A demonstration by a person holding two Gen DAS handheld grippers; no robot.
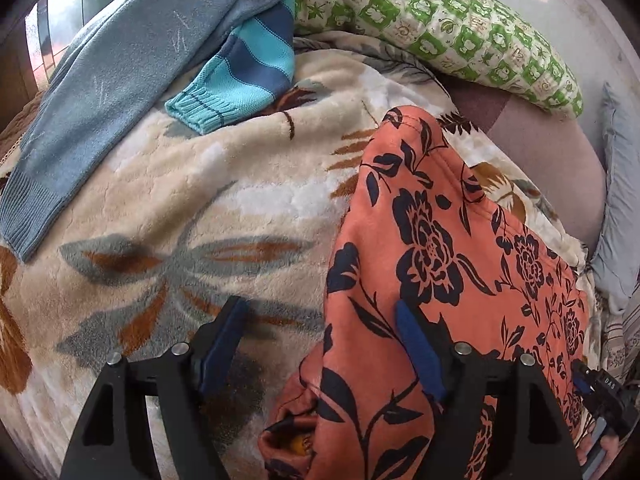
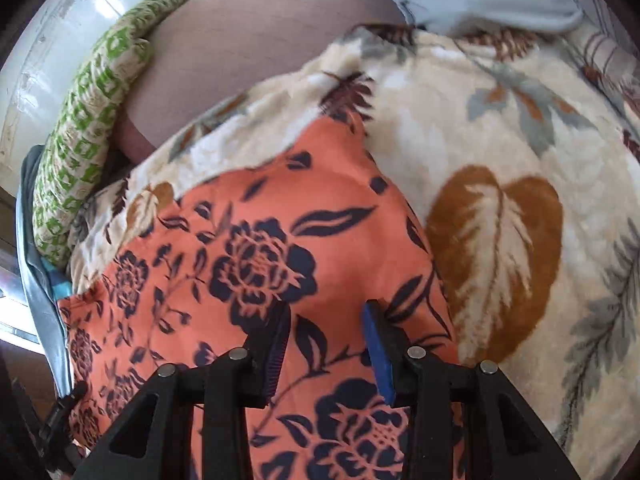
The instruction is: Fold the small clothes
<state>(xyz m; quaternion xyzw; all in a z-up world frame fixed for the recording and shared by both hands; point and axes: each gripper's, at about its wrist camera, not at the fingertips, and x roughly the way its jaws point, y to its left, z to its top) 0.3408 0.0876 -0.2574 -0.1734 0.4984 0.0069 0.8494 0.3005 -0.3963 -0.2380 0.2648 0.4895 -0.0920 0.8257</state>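
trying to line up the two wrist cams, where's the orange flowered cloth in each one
Left wrist: the orange flowered cloth fills the lower right, running up to centre, with the right finger over it.
Right wrist: it fills the lower left and centre, under both fingers.
Shared landmark: the green checked pillow, upper right in the left view, far left in the right.

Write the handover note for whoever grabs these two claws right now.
Left claw: open, over the left edge of the orange floral garment, holding nothing.
Right claw: open, above the same garment, holding nothing.
Garment lies partly folded on the cream floral blanket.
Blue sweater with the striped sleeve lies unfolded on the blanket's far left, beside the green-checked pillow.
Left: finish the orange garment, then fold the sweater.
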